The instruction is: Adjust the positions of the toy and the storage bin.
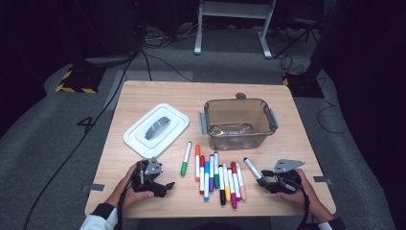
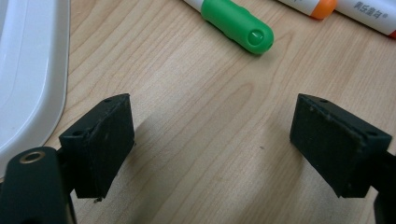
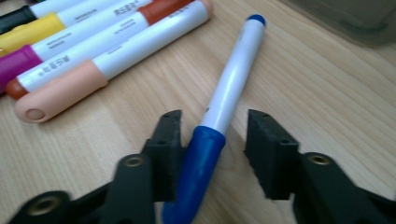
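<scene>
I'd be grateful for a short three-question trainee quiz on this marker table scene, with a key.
1. True or false: the white lid is on the clear container.
2. Which marker lies between the right gripper's jaws? A green, B blue, C orange.
3. Fill in: the left gripper's jaws stand wide over bare ____.

Key:
1. False; the lid lies on the table, left of the container.
2. B, the blue marker; one pad touches its cap, the other stands apart.
3. Table; the green marker lies beyond them.

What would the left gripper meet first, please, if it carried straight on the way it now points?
Probably the green marker, lying just beyond the open left gripper, with bare table between them.
</scene>
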Action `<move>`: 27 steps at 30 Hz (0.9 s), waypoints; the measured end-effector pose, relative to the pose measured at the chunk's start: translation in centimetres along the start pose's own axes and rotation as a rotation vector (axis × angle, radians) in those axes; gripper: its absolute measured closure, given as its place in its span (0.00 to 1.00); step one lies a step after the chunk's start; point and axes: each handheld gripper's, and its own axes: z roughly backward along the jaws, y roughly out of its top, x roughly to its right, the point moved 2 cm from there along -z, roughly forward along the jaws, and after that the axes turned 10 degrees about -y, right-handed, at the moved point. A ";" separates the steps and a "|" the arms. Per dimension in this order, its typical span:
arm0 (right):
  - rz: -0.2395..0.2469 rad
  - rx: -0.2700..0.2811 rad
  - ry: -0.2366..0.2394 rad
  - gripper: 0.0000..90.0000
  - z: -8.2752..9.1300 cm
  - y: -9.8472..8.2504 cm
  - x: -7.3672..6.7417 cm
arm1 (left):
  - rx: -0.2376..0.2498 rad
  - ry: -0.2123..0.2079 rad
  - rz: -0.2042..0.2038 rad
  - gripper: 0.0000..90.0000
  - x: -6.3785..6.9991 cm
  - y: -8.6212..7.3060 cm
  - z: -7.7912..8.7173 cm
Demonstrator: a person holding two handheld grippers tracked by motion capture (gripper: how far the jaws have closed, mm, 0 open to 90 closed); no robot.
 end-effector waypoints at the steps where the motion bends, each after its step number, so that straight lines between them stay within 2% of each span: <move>1: 0.000 0.000 0.000 0.67 0.0 0.0 0.0 | 0.000 0.000 0.000 0.15 0.0 0.0 0.0; 2: 0.000 0.002 -0.002 0.75 0.1 -0.1 0.4 | -0.001 0.001 0.001 0.15 0.0 0.0 0.0; 3: 0.000 0.002 -0.002 0.75 0.1 -0.1 0.4 | -0.001 0.001 0.001 0.14 0.0 0.0 0.0; 5: -0.014 -0.002 -0.014 0.82 0.1 -0.2 0.9 | -0.003 0.000 0.000 0.14 -0.1 0.1 -0.1; 9: -0.028 -0.010 -0.037 0.83 0.1 -0.2 1.4 | -0.003 0.001 0.000 0.13 -0.1 0.1 -0.1; 10: -0.042 -0.010 -0.055 0.83 0.0 -0.2 2.0 | -0.005 0.002 0.004 0.13 -0.1 0.1 -0.1; 12: -0.048 -0.011 -0.063 0.83 -0.2 -0.1 2.4 | -0.007 0.002 0.004 0.11 0.0 0.2 -0.3; 15: -0.038 -0.011 -0.063 0.83 -0.2 0.0 2.5 | -0.008 0.000 0.004 0.10 0.0 0.2 -0.3; 16: -0.019 -0.012 -0.052 0.83 -0.1 0.0 2.4 | -0.008 0.000 0.004 0.10 0.0 0.2 -0.3; 19: -0.007 -0.010 -0.040 0.83 0.0 -0.1 2.2 | -0.008 0.000 0.004 0.10 0.0 0.2 -0.3; 27: 0.011 0.041 -0.001 0.83 1.1 0.1 2.2 | -0.008 -0.001 0.005 0.10 0.0 0.2 -0.3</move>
